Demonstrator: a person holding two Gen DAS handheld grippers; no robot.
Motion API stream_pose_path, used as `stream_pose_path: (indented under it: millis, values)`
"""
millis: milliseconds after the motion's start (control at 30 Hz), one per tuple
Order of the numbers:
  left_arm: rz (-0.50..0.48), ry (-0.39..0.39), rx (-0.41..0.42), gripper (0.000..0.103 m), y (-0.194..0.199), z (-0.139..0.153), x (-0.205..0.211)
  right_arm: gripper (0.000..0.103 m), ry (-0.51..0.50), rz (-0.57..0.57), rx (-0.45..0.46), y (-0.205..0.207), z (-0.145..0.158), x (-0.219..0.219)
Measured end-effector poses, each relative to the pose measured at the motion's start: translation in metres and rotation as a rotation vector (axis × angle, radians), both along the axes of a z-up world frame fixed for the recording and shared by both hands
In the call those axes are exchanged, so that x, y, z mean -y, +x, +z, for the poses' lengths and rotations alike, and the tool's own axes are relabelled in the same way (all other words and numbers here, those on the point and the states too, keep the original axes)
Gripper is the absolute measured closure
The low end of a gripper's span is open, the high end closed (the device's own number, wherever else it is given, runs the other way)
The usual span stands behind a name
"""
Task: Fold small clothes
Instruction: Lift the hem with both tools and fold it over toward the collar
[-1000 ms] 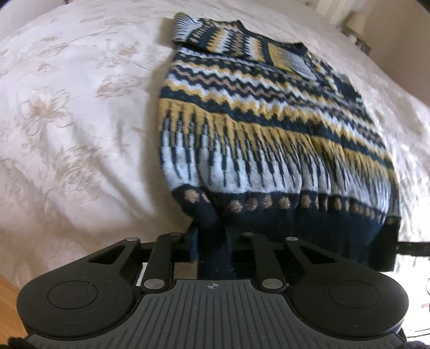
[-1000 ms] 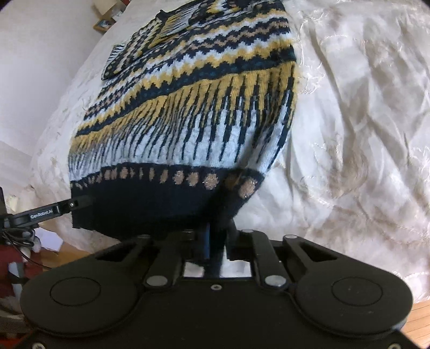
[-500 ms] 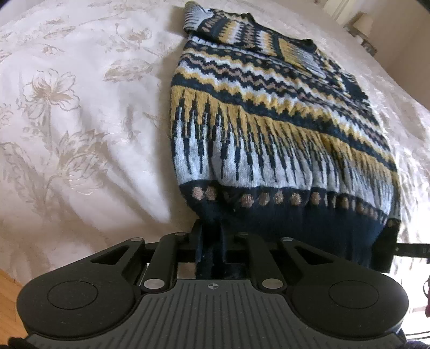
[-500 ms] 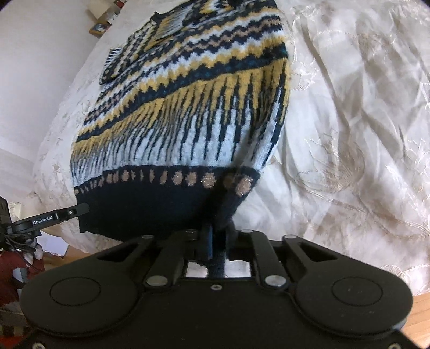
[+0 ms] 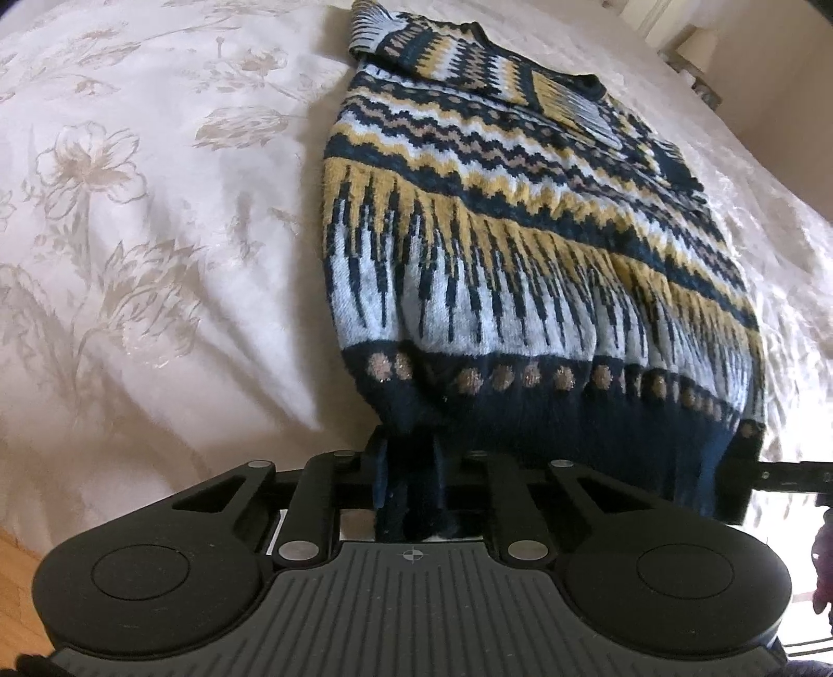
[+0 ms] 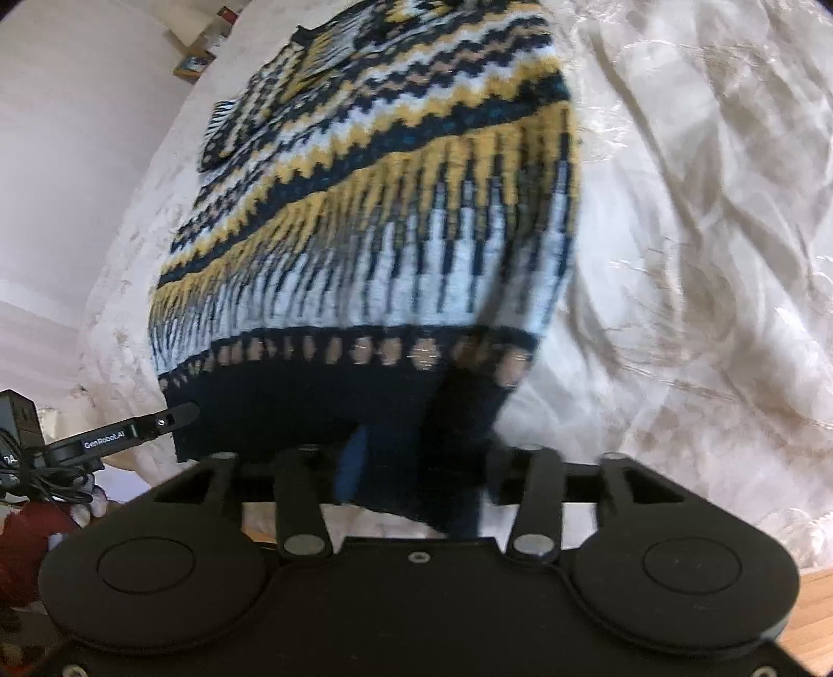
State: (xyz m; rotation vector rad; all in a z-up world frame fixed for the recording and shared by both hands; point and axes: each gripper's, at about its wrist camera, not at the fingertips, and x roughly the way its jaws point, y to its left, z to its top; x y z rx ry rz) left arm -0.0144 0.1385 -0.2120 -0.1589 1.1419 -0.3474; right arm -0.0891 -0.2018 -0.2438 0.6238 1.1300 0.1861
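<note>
A patterned knit sweater [image 5: 520, 250] in navy, yellow and pale blue lies on a white bedspread [image 5: 130, 234], its collar end far from me. My left gripper [image 5: 411, 468] is shut on the left corner of its dark navy hem. My right gripper [image 6: 416, 468] is shut on the right corner of the same hem; the sweater [image 6: 375, 218] shows blurred there. Both hem corners are lifted off the bed and the hem sags between them. The other gripper's finger shows at the frame edge in each view.
The bedspread [image 6: 703, 260] has a floral embossed pattern and wrinkles. Wooden floor [image 5: 15, 562] shows at the bed's near edge. A lamp on a nightstand [image 5: 697, 47] stands past the far corner. Red fabric and cables [image 6: 31, 521] lie at lower left of the right wrist view.
Both grippers have moved forward over the bed with the hem, carrying it toward the collar end. The sweater bunches and looms larger in both views.
</note>
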Motion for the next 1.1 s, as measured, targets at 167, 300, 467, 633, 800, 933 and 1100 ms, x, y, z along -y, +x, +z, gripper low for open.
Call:
stream_pose_path:
  millis: [167, 300, 467, 633, 800, 933, 1100]
  values:
    - [0.024, -0.035, -0.009, 0.095, -0.006, 0.007, -0.006, 0.088, -0.042, 0.041, -0.027, 0.005, -0.001, -0.005]
    - [0.035, -0.084, 0.011, 0.096, -0.008, 0.022, -0.012, 0.09, -0.014, 0.052, -0.007, 0.0, 0.005, 0.0]
    - [0.075, -0.153, 0.051, 0.097, -0.004, 0.049, -0.021, 0.09, 0.058, 0.0, 0.055, -0.007, 0.024, 0.01]
    - [0.09, -0.211, 0.117, 0.097, 0.008, 0.079, -0.02, 0.09, 0.119, -0.062, 0.123, -0.003, 0.045, 0.021]
    - [0.09, -0.249, 0.176, 0.097, 0.031, 0.104, -0.016, 0.09, 0.166, -0.125, 0.2, 0.014, 0.065, 0.03]
    - [0.097, -0.278, 0.222, 0.097, 0.056, 0.118, -0.011, 0.09, 0.175, -0.16, 0.255, 0.038, 0.08, 0.04]
    - [0.117, -0.296, 0.287, 0.101, 0.098, 0.131, -0.007, 0.09, 0.179, -0.199, 0.303, 0.076, 0.092, 0.049]
